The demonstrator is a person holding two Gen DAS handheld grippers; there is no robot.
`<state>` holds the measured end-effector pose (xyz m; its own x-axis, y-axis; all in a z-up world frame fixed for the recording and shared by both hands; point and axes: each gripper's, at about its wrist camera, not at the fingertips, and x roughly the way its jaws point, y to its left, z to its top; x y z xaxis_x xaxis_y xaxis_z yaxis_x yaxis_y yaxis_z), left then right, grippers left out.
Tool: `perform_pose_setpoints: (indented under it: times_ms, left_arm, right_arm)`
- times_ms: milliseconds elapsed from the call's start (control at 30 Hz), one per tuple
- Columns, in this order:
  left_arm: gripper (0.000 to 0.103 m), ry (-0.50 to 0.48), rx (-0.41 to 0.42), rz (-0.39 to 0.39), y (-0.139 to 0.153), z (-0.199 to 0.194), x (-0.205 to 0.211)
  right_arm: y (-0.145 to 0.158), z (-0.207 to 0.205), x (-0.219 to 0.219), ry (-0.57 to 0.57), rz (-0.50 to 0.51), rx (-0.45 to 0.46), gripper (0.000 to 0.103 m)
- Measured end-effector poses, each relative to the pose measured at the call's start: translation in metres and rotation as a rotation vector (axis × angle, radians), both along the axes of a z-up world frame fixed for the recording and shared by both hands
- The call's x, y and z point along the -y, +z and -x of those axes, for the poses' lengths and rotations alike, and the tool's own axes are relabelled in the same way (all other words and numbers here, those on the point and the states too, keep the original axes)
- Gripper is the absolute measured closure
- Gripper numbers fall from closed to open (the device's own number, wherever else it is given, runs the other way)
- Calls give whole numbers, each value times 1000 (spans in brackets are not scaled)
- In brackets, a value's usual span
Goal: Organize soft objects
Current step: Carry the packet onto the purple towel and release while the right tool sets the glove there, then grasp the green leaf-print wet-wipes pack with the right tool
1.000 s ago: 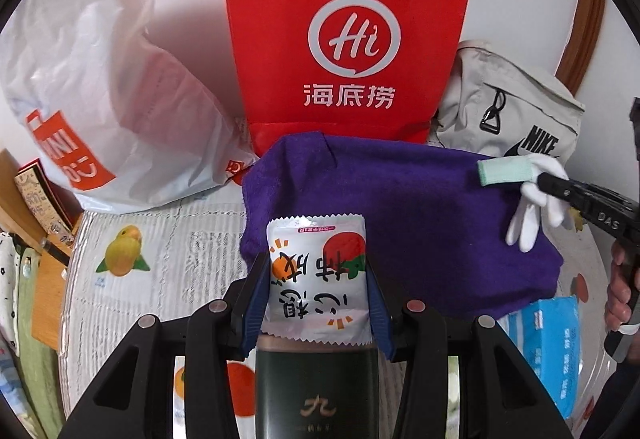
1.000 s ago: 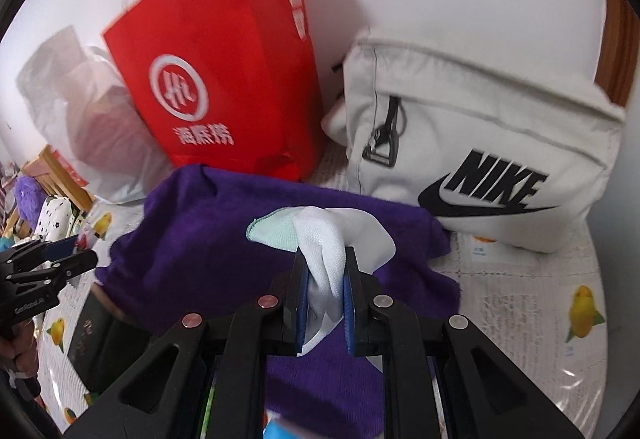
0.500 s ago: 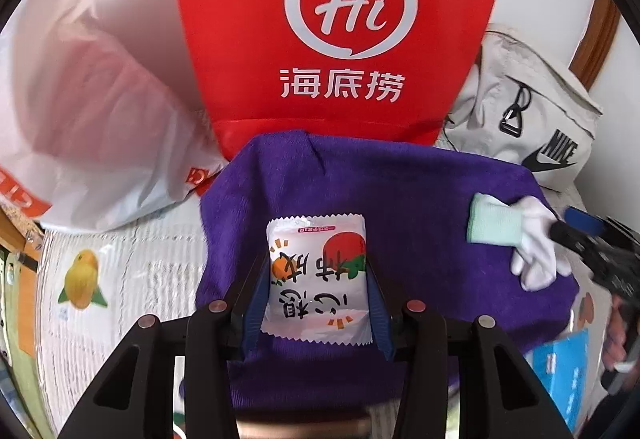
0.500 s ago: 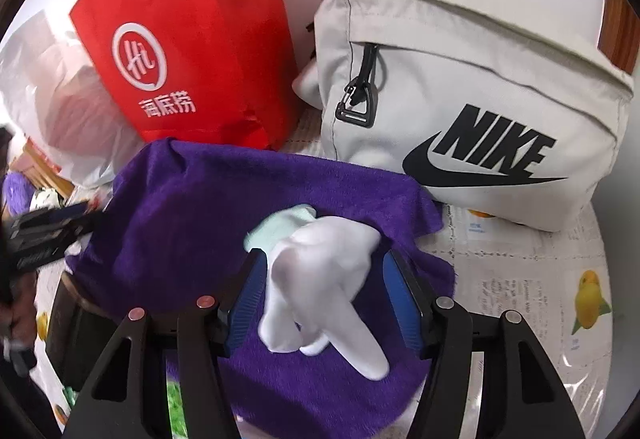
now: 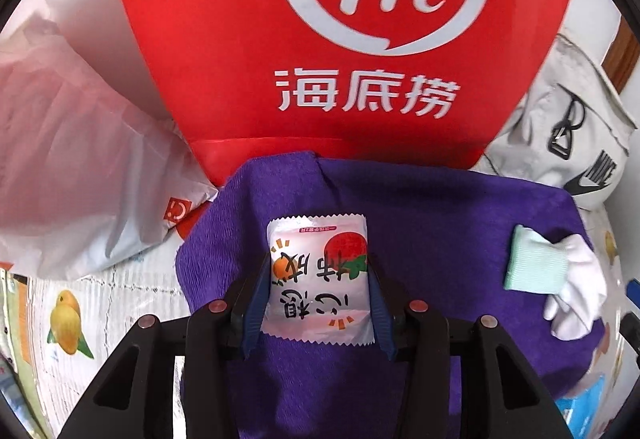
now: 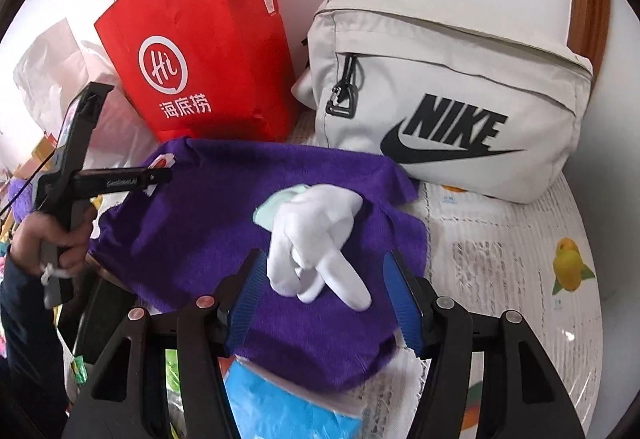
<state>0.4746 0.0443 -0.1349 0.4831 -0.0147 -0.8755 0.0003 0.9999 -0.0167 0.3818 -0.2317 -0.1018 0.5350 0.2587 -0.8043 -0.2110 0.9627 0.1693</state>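
My left gripper (image 5: 318, 303) is shut on a white snack packet (image 5: 318, 279) with red and orange fruit print, held low over the left part of a purple towel (image 5: 440, 239). The towel also shows in the right wrist view (image 6: 208, 207). A white glove with a mint cuff (image 6: 316, 235) lies on the towel's right part; it shows in the left wrist view (image 5: 560, 279) too. My right gripper (image 6: 324, 299) is open, its blue pads either side of the glove's fingers, not touching it. The left gripper (image 6: 156, 177) shows at the left of the right wrist view.
A red paper bag (image 5: 360, 39) stands behind the towel. A white plastic bag (image 5: 80, 159) lies to its left. A cream Nike bag (image 6: 460, 107) sits at the back right. A blue tissue pack (image 6: 288, 399) lies under the towel's near edge. The tablecloth (image 6: 500, 259) has fruit prints.
My right gripper opened, let the glove go onto the towel and drew back. My left gripper moved forward with the packet, over the towel and nearer the red bag.
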Motion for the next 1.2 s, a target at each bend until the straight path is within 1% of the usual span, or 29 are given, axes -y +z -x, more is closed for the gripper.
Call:
perform_pose_setpoints:
  times_ms: [67, 100, 133, 200, 333, 467, 533, 633, 700, 833, 900, 1000, 1067, 1167, 1200]
  left_arm:
    - [53, 10, -7, 0, -3, -5, 0]
    - [49, 14, -7, 8, -4, -6, 0]
    - [42, 15, -9, 16, -5, -7, 0]
    - [35, 13, -16, 17, -5, -8, 3]
    - [29, 10, -11, -7, -3, -5, 9]
    - [29, 22, 8, -11, 6, 6, 13]
    - [29, 21, 28, -3, 15, 17, 13]
    - [29, -5, 93, 2, 33, 39, 17]
    - [29, -16, 109, -6, 45, 52, 15]
    - [29, -22, 94, 19, 61, 82, 2]
    - [29, 10, 93, -1, 69, 100, -1]
    - [29, 37, 89, -34, 68, 127, -5]
    - [29, 48, 85, -20, 65, 141, -13]
    - [29, 59, 90, 14, 72, 175, -34]
    - [29, 61, 89, 20, 72, 183, -38]
  right_arm:
    - [0, 1, 3, -9, -2, -2, 43]
    - [0, 2, 5, -13, -6, -3, 43]
    - [-1, 2, 7, -21, -10, -7, 43]
    - [-3, 3, 10, -32, -20, -12, 43]
    - [-4, 5, 10, -38, -34, -24, 43]
    - [3, 13, 7, -26, -33, -14, 43]
    - [9, 19, 5, -19, -34, -3, 43]
    - [18, 29, 2, -8, -33, 11, 43]
    - [24, 39, -2, -5, -29, 25, 43]
    - [31, 60, -17, 37, -43, 32, 43]
    - [32, 72, -26, 65, -52, 29, 43]
    - [28, 92, -47, 116, -39, 18, 42]
    - [23, 99, -59, 158, -30, 2, 40]
    - [16, 109, -81, 217, -1, -13, 39]
    - [13, 112, -89, 232, -1, -24, 35]
